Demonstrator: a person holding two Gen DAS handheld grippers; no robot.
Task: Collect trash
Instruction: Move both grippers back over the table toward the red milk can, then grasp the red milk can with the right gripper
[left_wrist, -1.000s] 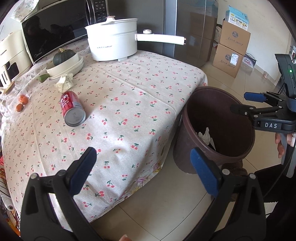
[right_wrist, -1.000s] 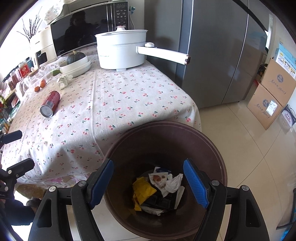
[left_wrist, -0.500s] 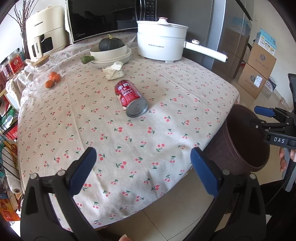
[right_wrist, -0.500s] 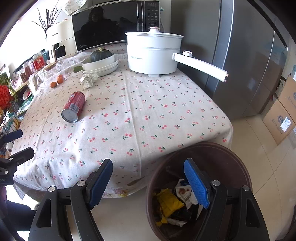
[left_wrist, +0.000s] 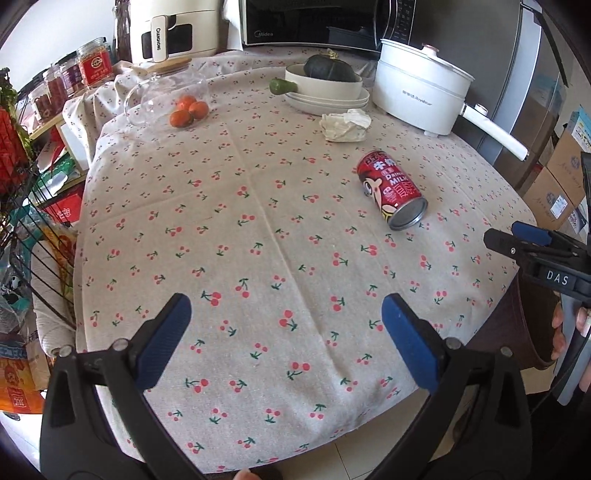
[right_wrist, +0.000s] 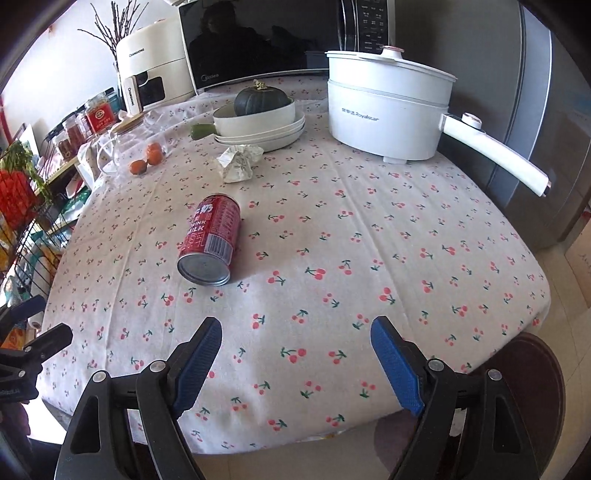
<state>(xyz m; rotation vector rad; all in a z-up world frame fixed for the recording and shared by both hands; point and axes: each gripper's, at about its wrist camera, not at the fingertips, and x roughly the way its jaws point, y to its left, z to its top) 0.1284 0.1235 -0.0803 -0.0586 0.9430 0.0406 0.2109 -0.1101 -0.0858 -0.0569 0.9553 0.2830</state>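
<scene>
Cherry-print worktop (left_wrist: 258, 229): red can (right_wrist: 210, 240) on its side mid-cloth, crumpled wrapper (right_wrist: 240, 162) by the bowls, both uncollected. Bin (right_wrist: 532, 373) at the edge. Left hand-held gripper (left_wrist: 282, 339) & right hand-held gripper (right_wrist: 295, 363) released, empty, right jaws just widening.

Left claw (left_wrist: 286, 334): jaws wide apart, nothing between the blue pads (left_wrist: 164, 338), angled downward over the near edge of the worktop (left_wrist: 280, 229). Right claw (right_wrist: 295, 356): jaws wide apart and just opened a little further, nothing between them, also angled downward over the worktop edge. In the left wrist view the right claw shows at the right border, with fingers (left_wrist: 559, 332) of the holding hand wrapped on its grip.
</scene>
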